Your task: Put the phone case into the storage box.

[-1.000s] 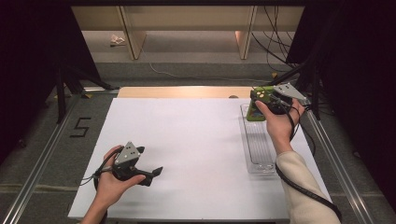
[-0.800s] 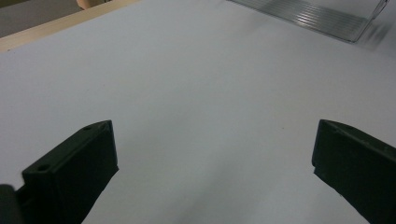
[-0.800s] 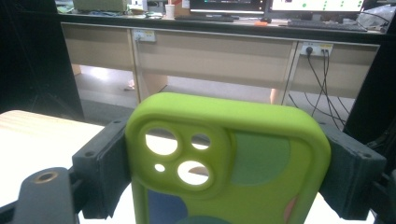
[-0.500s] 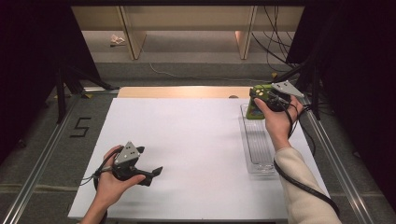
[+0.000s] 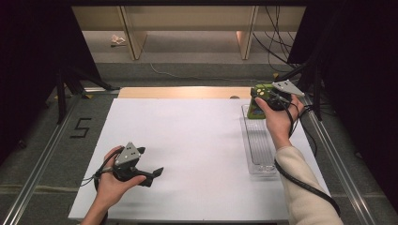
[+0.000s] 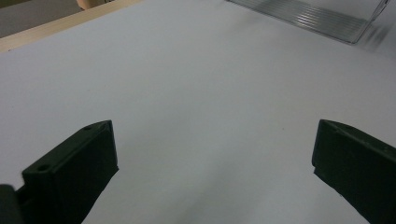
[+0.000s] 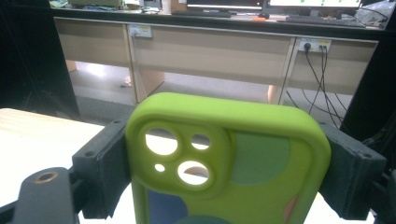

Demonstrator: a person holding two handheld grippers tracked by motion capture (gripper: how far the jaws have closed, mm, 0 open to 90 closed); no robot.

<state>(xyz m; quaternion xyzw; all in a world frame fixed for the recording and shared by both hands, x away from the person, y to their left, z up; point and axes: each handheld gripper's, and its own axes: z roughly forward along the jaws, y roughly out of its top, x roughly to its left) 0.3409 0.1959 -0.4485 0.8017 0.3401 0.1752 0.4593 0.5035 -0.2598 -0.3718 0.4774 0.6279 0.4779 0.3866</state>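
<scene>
A lime-green phone case (image 7: pixel 229 158) with camera cut-outs and coloured patches sits between the two black jaws of my right gripper (image 7: pixel 226 161), which press on its sides. In the high view that gripper (image 5: pixel 263 96) holds the case (image 5: pixel 256 108) above the far end of a clear plastic tray (image 5: pixel 261 154) at the table's right. My left gripper (image 5: pixel 155 172) rests low over the white table sheet (image 5: pixel 197 145) at the front left. Its jaws stand wide apart (image 6: pixel 212 163) with only bare sheet between them.
The clear ribbed tray (image 6: pixel 308 16) lies lengthwise along the sheet's right edge. A wooden strip (image 5: pixel 183 92) borders the sheet's far side. Metal rails (image 5: pixel 42 159) run along both table sides. Desks with cables (image 7: pixel 322 60) stand beyond the table.
</scene>
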